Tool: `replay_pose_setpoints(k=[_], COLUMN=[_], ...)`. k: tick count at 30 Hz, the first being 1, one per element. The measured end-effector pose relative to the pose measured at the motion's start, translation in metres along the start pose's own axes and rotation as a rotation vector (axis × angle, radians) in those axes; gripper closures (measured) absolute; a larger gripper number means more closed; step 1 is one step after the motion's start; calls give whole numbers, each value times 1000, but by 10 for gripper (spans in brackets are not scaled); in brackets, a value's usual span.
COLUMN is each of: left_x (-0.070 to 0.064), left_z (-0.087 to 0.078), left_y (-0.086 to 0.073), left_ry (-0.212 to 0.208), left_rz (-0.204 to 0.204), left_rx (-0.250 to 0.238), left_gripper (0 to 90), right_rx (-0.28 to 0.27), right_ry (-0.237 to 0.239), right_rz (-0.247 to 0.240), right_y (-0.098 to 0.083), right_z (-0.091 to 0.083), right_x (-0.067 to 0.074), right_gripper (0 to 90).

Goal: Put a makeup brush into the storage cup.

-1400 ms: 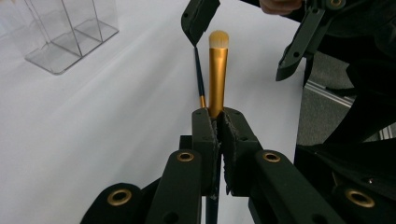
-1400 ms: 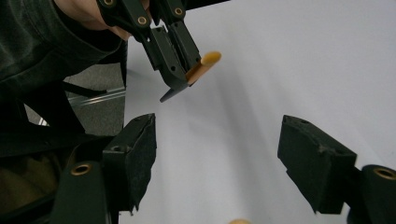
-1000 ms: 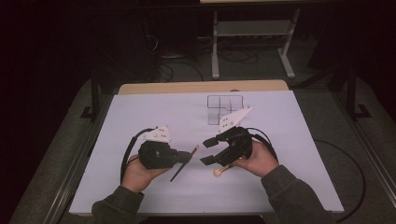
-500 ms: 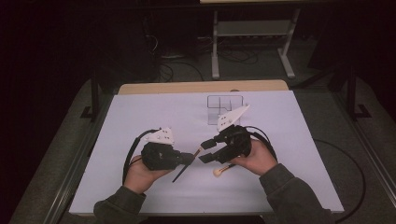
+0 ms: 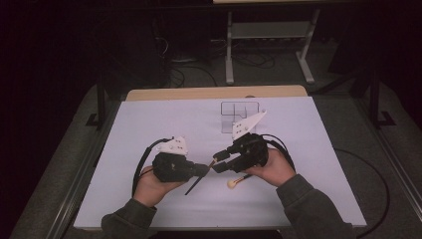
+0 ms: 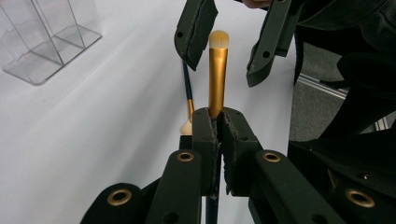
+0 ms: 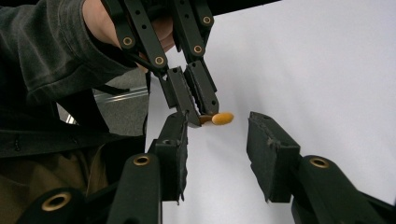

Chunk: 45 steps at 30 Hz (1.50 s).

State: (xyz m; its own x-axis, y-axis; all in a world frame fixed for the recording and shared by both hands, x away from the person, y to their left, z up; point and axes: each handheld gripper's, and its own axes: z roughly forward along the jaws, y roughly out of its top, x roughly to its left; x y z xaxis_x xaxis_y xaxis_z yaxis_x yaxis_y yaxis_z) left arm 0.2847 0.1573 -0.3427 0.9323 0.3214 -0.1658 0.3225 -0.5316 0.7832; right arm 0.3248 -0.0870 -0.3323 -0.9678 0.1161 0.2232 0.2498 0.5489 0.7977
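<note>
My left gripper point(image 6: 215, 128) is shut on a makeup brush point(image 6: 217, 79) with a gold ferrule and a dark handle. Its pale tip points at my right gripper point(image 7: 219, 149). From above, the left gripper point(image 5: 204, 171) and right gripper point(image 5: 219, 162) meet nose to nose over the white sheet. The right jaws have just been closing and stand either side of the brush tip point(image 7: 222, 118) with gaps left, so they are open. A second brush point(image 5: 238, 180) with a cream head lies on the sheet under the right hand.
A clear acrylic organizer point(image 5: 239, 117) with compartments stands toward the back of the white sheet point(image 5: 149, 124), seen close by as the organizer point(image 6: 46, 42). The table's metal edge point(image 5: 79, 174) runs along the left. A stand and cables sit on the dark floor beyond.
The right gripper's jaws have narrowed around the tip of the brush held by the left gripper. Both hands stay about where they were.
</note>
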Motion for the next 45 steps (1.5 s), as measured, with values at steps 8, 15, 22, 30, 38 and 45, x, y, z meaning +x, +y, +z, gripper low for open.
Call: replay_pose_setpoints(k=[8,15,22,30,38,45], left_x=[-1,-2,-3,-3,-2,-2], left_z=[1,2,3,4,6,9], left_y=[1,2,3,3,0,-5], left_ry=[-1,-8,-11,-8,-5,1], left_rz=[5,7,12,18,20,12], left_rx=[-2,0,-1,6,39,65], left_gripper=[843,843,843,842,760,735], right_rx=[0,8,4,1,11,0], right_ry=[27,34,52,79,62,44], right_rz=[9,16,29,40,17,16], right_y=[0,0,-1,-1,0,-1], right_z=[1,1,1,2,2,-4], right_x=[-1,-2,-3,-5,-3,-3], right_gripper=[649,694,762,813,827,827])
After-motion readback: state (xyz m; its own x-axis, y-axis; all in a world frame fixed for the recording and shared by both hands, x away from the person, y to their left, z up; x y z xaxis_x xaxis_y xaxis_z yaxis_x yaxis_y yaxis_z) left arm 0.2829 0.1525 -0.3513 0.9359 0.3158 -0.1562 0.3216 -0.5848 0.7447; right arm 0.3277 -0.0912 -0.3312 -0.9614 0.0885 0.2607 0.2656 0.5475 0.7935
